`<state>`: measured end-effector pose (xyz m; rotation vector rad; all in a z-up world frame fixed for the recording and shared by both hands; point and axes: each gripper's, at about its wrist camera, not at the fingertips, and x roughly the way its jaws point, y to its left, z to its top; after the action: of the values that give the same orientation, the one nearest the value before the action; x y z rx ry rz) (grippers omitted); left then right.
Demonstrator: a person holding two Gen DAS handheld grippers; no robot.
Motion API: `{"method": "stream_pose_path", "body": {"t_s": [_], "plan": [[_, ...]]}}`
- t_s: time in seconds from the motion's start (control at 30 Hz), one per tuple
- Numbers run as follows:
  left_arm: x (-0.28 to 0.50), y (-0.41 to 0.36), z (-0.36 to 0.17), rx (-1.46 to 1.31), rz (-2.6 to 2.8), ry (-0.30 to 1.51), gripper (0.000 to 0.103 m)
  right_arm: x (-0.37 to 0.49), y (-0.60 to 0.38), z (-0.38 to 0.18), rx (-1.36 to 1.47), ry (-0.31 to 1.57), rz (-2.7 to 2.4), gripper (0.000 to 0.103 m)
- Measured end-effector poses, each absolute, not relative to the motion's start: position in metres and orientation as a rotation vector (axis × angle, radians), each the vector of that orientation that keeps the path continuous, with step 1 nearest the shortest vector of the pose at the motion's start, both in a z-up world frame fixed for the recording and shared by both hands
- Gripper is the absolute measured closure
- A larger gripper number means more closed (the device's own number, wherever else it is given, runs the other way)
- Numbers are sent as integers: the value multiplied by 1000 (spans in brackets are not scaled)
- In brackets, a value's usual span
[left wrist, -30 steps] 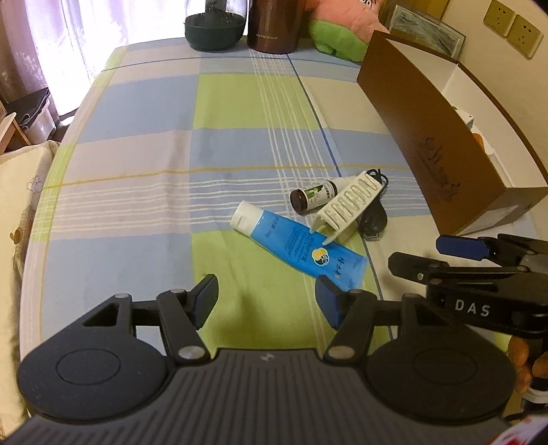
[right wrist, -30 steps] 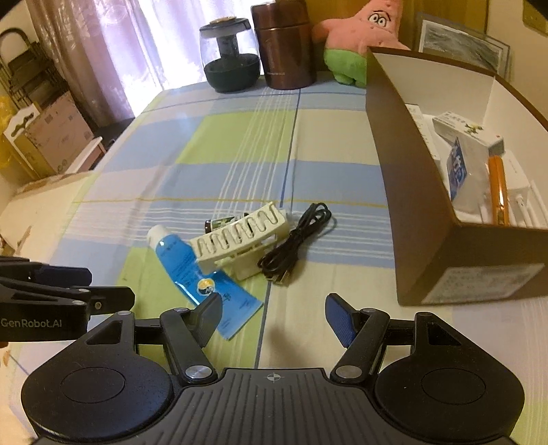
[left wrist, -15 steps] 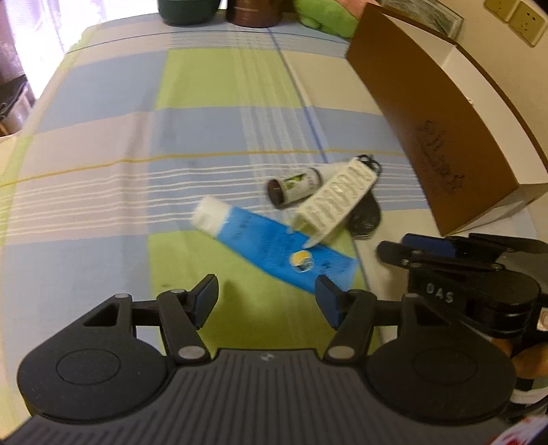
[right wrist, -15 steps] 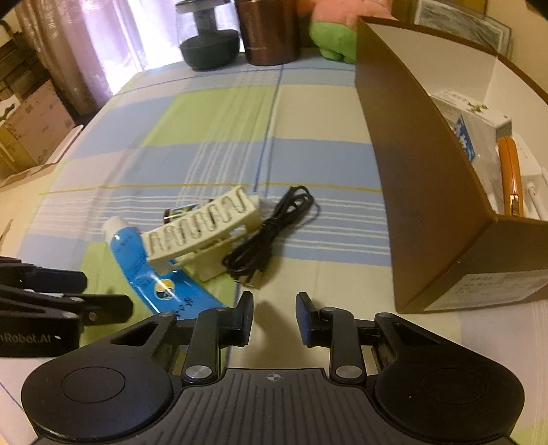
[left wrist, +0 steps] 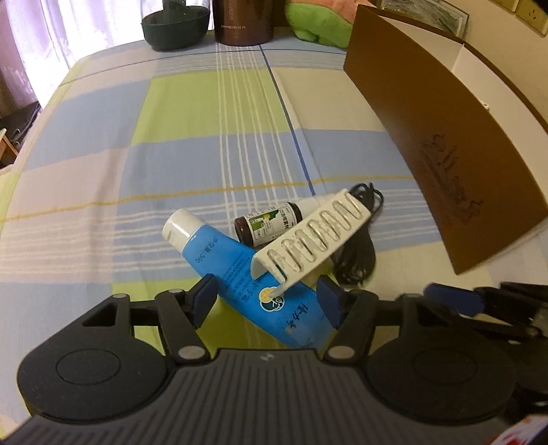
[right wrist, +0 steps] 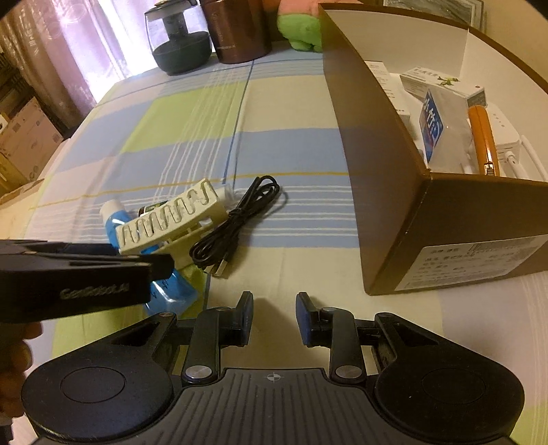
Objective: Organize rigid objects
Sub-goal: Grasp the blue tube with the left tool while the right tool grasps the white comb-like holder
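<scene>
A blue tube [left wrist: 239, 270] with a white cap lies on the checked cloth. A cream slotted clip [left wrist: 311, 236] leans across it, with a small brown bottle [left wrist: 267, 224] behind and a coiled black cable [left wrist: 359, 253] to the right. My left gripper [left wrist: 269, 299] is open, its fingers on either side of the tube's lower end. My right gripper [right wrist: 274, 316] is partly open and empty, just in front of the cable [right wrist: 236, 227] and clip [right wrist: 171, 219]. The tube [right wrist: 116, 222] shows partly behind the left gripper there.
A brown open box [right wrist: 387, 164] holding several cartons and an orange item stands at the right; it also shows in the left wrist view [left wrist: 428, 147]. A dark humidifier [right wrist: 179, 37], a brown canister [right wrist: 239, 30] and a plush toy [right wrist: 301, 30] stand at the far edge.
My left gripper has moved forward and down so its open fingers now straddle the tube. My right gripper has narrowed from wide open to partly open and moved closer to the cable.
</scene>
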<state>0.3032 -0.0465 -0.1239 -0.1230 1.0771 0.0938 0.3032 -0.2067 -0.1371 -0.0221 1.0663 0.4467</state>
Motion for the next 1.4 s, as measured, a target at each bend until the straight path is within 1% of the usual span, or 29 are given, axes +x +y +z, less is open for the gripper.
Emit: {"method": "stream_pose_path", "body": {"t_s": [0.07, 0.17, 0.3, 0.37, 0.43, 0.47, 0.53, 0.6, 0.63, 0.73, 0.8, 0.9, 1.2, 1.3, 1.4], "plan": [[307, -44, -128, -126, 120, 1083, 39, 304, -207, -137, -16, 1068, 449, 77], [311, -39, -137, -141, 141, 1087, 33, 306, -205, -138, -19, 1066, 456, 77], [309, -35, -138, -99, 142, 1083, 34, 306, -204, -138, -24, 1067, 464, 77], [304, -29, -139, -71, 136, 1078, 37, 307, -204, -138, -21, 1069, 465, 77], [298, -22, -138, -48, 130, 1072, 44, 309, -204, -138, -11, 1075, 464, 77], [294, -17, -138, -41, 129, 1068, 45, 310, -204, -138, -4, 1078, 464, 77], [288, -5, -137, -45, 130, 1058, 57, 311, -203, -137, 15, 1080, 472, 77], [283, 6, -136, -37, 132, 1052, 63, 310, -201, -134, 36, 1075, 476, 77], [281, 12, -135, -42, 137, 1053, 63, 310, -201, -131, 51, 1070, 483, 77], [277, 27, -134, -53, 156, 1056, 63, 311, -198, -122, 110, 1049, 524, 73], [275, 35, -134, -60, 168, 1061, 63, 312, -194, -117, 141, 1035, 542, 59], [273, 41, -132, -74, 157, 1074, 63, 313, -185, -112, 166, 1017, 576, 54], [274, 43, -130, -79, 140, 1082, 62, 309, -124, -125, 55, 1042, 652, 52], [275, 42, -129, -72, 130, 1082, 59, 311, -121, -129, 38, 1031, 614, 52], [278, 42, -131, -61, 121, 1082, 59, 318, -134, -131, 71, 1023, 594, 52]]}}
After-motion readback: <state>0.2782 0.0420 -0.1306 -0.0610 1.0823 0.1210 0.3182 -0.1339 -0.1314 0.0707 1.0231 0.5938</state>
